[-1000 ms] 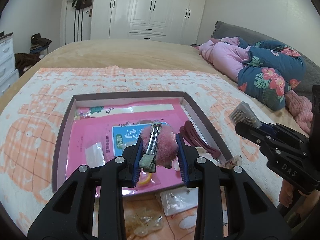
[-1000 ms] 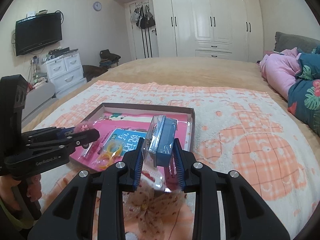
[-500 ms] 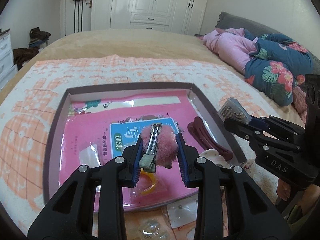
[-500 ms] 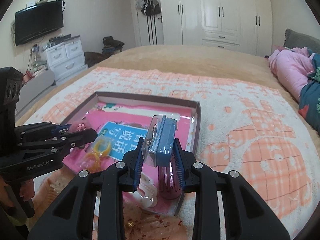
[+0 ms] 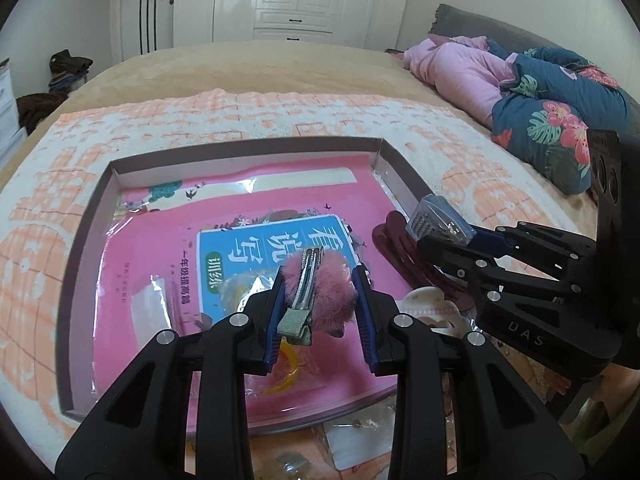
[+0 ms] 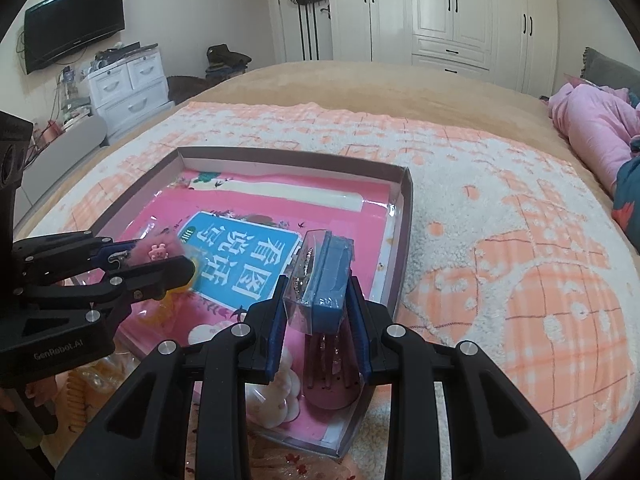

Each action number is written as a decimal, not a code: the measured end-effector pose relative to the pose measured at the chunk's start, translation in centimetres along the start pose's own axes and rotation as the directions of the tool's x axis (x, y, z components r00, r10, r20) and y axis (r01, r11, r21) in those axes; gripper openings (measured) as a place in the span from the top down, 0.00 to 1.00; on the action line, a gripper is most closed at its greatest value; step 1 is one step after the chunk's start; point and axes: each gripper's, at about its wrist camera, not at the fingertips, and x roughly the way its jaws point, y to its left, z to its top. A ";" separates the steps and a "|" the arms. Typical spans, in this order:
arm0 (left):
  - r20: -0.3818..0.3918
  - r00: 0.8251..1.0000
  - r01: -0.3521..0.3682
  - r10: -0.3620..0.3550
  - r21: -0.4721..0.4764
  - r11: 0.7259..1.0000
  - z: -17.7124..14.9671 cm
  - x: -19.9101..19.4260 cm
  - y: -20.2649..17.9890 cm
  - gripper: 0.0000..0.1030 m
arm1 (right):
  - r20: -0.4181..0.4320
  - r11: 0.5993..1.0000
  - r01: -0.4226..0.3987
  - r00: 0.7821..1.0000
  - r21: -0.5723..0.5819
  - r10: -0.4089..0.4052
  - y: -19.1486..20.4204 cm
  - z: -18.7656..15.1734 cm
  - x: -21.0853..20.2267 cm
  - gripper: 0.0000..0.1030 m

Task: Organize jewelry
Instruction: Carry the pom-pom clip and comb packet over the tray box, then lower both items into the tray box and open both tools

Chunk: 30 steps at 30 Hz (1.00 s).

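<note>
- Left wrist view: the left gripper sits at lower centre, its jaws narrow and clamped on a fluffy pink hair clip with a metal bar, held above the shallow box on the bed.
- At the right of this frame the right gripper reaches in from the side, and a dark red hair claw lies in the box just beneath it.
- Only this view shows the floral blue quilt at upper right.
- Right wrist view: the right gripper is pinched on a small clear case with a blue insert, held over the box's lower right corner.
- Only this view shows the wall television and white drawers at upper left.
- At the left of this frame the left gripper appears side-on with the pink clip.
- Below the case, a cream flower-shaped piece lies in the box.
</note>
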 end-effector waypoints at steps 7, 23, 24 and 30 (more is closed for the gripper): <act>-0.013 1.000 0.001 -0.001 -0.001 1.000 -0.4 0.4 -0.1 0.77 | -0.022 1.000 0.003 1.000 0.004 -0.003 -0.1 -0.4 0.8 0.73; -0.016 1.000 -0.023 0.023 -0.005 1.000 -1.0 0.5 0.1 0.66 | 0.021 1.000 0.030 0.999 -0.004 -0.030 0.3 -0.6 -0.5 0.53; -0.014 1.000 -0.024 0.024 -0.004 1.000 -1.0 0.4 0.0 0.66 | 0.029 0.999 0.033 0.999 0.001 -0.033 0.3 -0.5 -0.7 0.52; 0.021 0.999 -0.043 0.043 -0.001 0.999 -0.7 -0.9 -0.1 0.56 | 0.066 0.999 0.042 0.997 0.017 -0.043 0.1 -0.2 -2.0 0.45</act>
